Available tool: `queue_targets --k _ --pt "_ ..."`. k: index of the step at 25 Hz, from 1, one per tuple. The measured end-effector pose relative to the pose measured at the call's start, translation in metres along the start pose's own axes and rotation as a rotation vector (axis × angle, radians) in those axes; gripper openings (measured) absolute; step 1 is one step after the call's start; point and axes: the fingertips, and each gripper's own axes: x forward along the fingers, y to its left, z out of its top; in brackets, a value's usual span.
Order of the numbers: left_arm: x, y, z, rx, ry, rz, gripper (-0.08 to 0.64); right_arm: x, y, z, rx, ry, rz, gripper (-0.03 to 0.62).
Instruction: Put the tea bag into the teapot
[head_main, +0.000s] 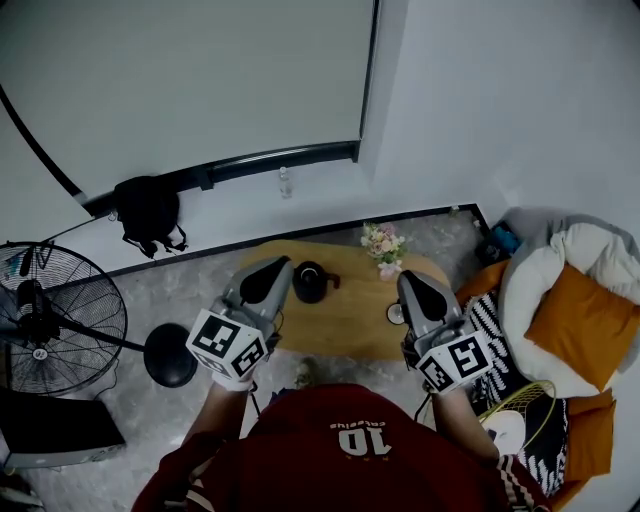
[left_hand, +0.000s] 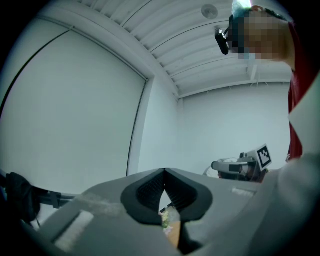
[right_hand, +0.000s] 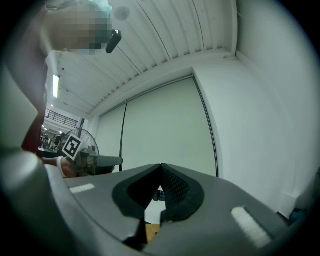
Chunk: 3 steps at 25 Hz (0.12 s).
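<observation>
- The counter (head_main: 352, 322) is an oval slab of smooth, light wood.
- The teapot (head_main: 310, 283) is dark, round-bodied and matt. It stands on the counter's far left part, and in the head view it shows just right of the left tongs' tip.
- A posy of pale flowers (head_main: 383, 243) sits at the far edge.
- The tea bag cannot be made out; a small white thing (head_main: 395, 314) beside the right tongs is too small to identify.
- The left tongs (head_main: 278, 264) are grey moulded shells with black ribbed pads (left_hand: 150, 188), pressed together at the tips with nothing between.
- The right tongs (head_main: 414, 279) are built alike, and their tips are likewise pressed together, empty.
- Both are held level, side by side, pointing away from the person.
</observation>
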Motion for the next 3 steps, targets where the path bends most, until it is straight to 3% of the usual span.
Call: queue_targets --k 3 --pt "-0.0004 -0.0013 0.0015 -0.003 -0.004 -0.004 0.002 0.0 0.0011 -0.001 0.007 0.0 0.008 0.0"
